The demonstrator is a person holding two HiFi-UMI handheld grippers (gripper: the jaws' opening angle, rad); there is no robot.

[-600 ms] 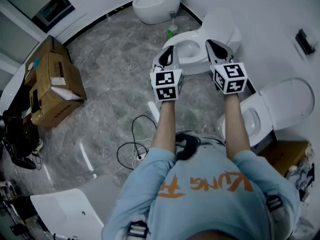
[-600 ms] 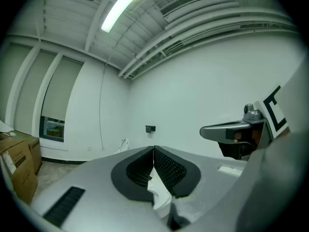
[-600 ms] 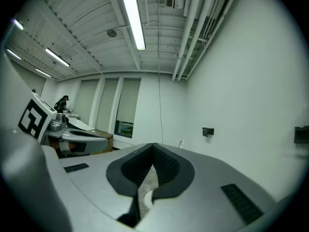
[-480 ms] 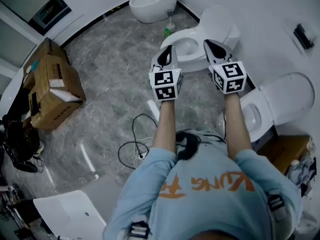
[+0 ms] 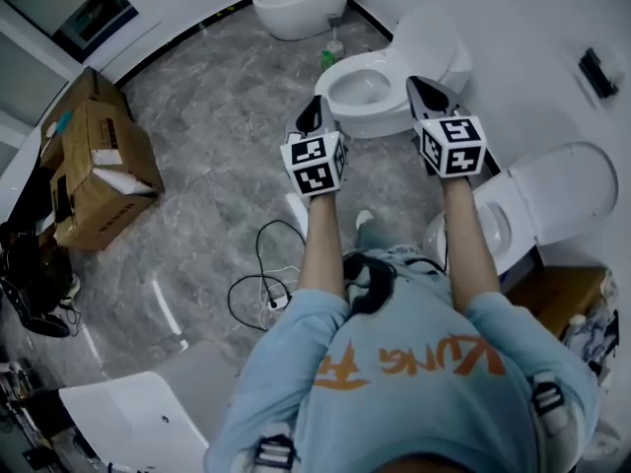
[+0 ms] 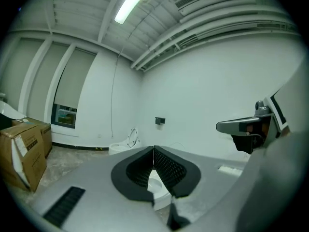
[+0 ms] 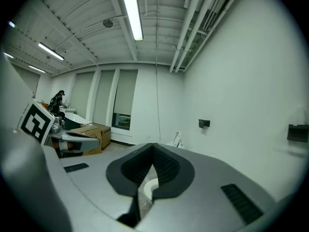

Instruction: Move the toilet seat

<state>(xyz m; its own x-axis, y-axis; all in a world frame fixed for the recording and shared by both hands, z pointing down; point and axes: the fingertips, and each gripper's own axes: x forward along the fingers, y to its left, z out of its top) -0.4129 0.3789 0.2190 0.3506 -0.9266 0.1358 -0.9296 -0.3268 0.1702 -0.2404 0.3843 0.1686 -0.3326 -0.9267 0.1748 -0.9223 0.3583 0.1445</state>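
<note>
Toilet seat (image 5: 360, 114) near right gripper (image 5: 418, 85)

The middle toilet's (image 5: 365, 87) near rim is covered on both sides by the left gripper (image 5: 315, 108) and the right gripper (image 5: 418, 87). In each gripper view only a white sliver of it shows below the jaws, which are pressed together. Whether its seat is up or down cannot be told. The far toilet (image 5: 296, 3) is cut off by the top edge. The right-hand toilet (image 5: 552, 200) is partly behind the person's forearm. The bottle (image 5: 328, 60) and the dark wall fitting (image 5: 598, 75) are too small to identify.
</note>
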